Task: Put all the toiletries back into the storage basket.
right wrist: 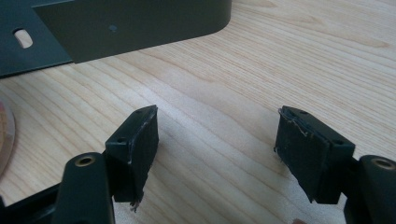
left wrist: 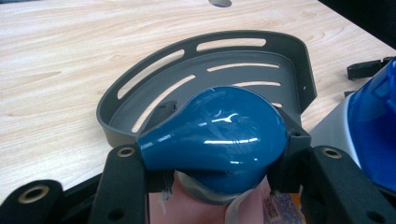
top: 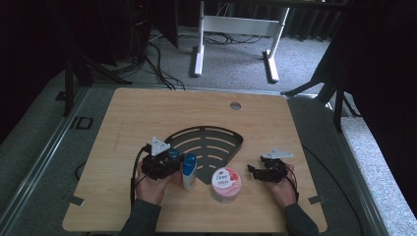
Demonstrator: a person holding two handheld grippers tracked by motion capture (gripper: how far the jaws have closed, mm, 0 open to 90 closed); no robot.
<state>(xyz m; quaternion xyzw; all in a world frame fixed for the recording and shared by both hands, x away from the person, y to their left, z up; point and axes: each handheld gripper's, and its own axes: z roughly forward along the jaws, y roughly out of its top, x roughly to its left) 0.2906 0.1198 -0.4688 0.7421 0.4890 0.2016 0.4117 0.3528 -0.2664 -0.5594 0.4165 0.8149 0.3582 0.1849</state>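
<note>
My left gripper point(top: 167, 162) is shut on the glossy teal-blue cap point(left wrist: 219, 135) of a pink bottle point(left wrist: 187, 205), just in front of the dark grey slotted corner tray point(top: 206, 145). Right beside it on the wood stands a white bottle with a blue cap point(top: 189, 171), large at the right edge of the left gripper view point(left wrist: 373, 121). A pink Dove jar point(top: 225, 185) sits in front of the tray. My right gripper point(top: 256, 172) hovers low over bare wood to the right of the jar, jaws open with nothing between them point(right wrist: 215, 135).
The tray's raised wall point(right wrist: 130, 28) lies just beyond my right gripper, and the jar's rim point(right wrist: 4, 135) shows at the left of that view. A round cable hole point(top: 235, 105) sits near the table's far edge. Desk legs and cables stand on the floor behind.
</note>
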